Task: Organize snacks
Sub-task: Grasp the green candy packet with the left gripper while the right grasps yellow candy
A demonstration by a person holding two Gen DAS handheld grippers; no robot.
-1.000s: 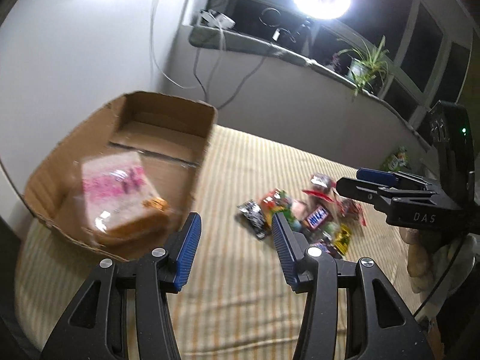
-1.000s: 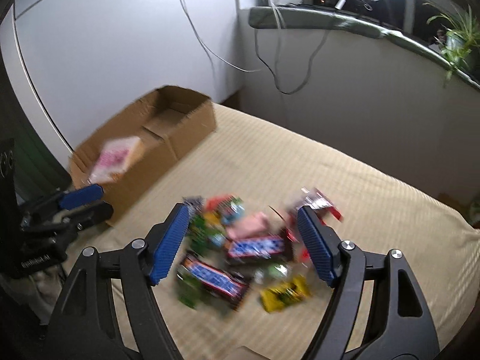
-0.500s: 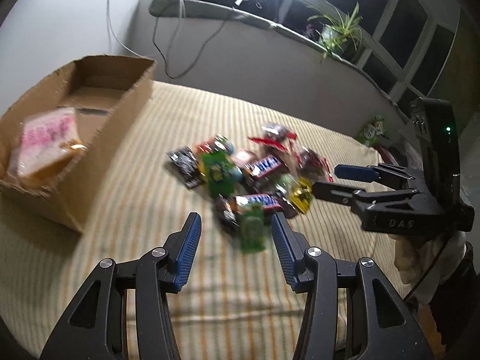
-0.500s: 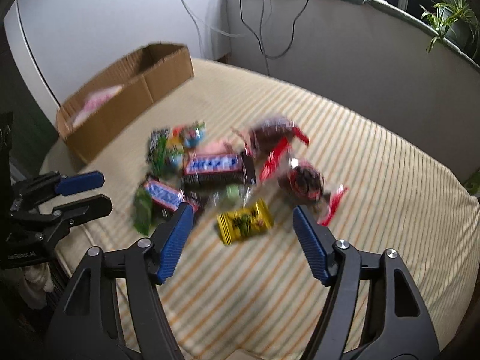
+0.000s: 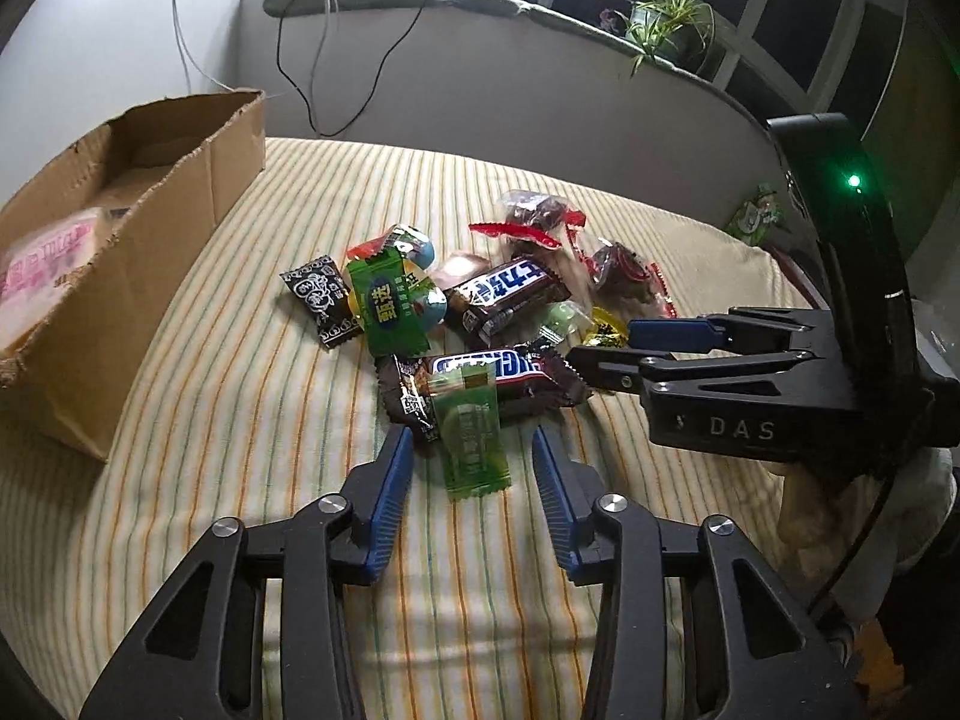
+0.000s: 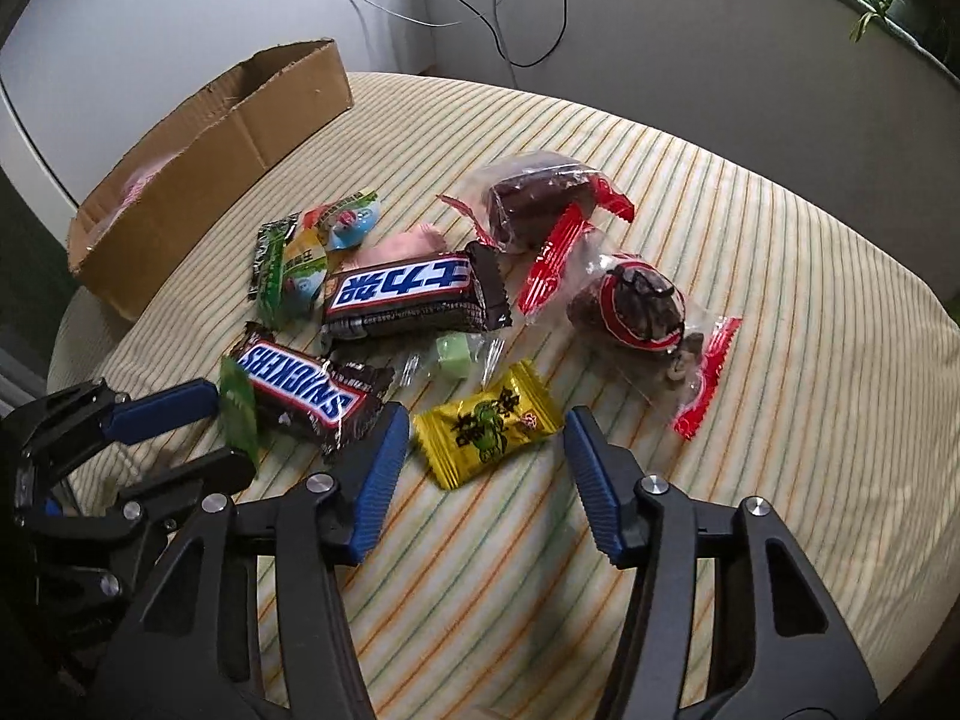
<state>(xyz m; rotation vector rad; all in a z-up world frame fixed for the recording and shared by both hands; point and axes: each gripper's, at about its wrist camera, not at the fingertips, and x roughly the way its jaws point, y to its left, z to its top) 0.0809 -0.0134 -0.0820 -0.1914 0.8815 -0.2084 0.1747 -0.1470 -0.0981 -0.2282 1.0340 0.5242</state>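
A pile of wrapped snacks lies on a striped bed cover (image 5: 240, 420). My left gripper (image 5: 471, 450) is open, its fingers either side of a green candy packet (image 5: 471, 450) that leans on a Snickers bar (image 5: 486, 367). My right gripper (image 6: 486, 438) is open, straddling a yellow candy packet (image 6: 489, 423). A second Snickers bar (image 6: 408, 294), two red-ended clear packs (image 6: 636, 300) and small sweets lie beyond. A cardboard box (image 5: 150, 228) at the left holds a pink bread pack (image 5: 42, 264).
A grey wall (image 5: 480, 78) with hanging cables runs behind the bed. A windowsill with a potted plant (image 5: 660, 18) lies above it. The right gripper's body (image 5: 780, 372) reaches into the left wrist view from the right.
Both grippers have swung away from the box and come down close over the snack pile. The left now straddles the green packet, the right the yellow one. Both stay open.
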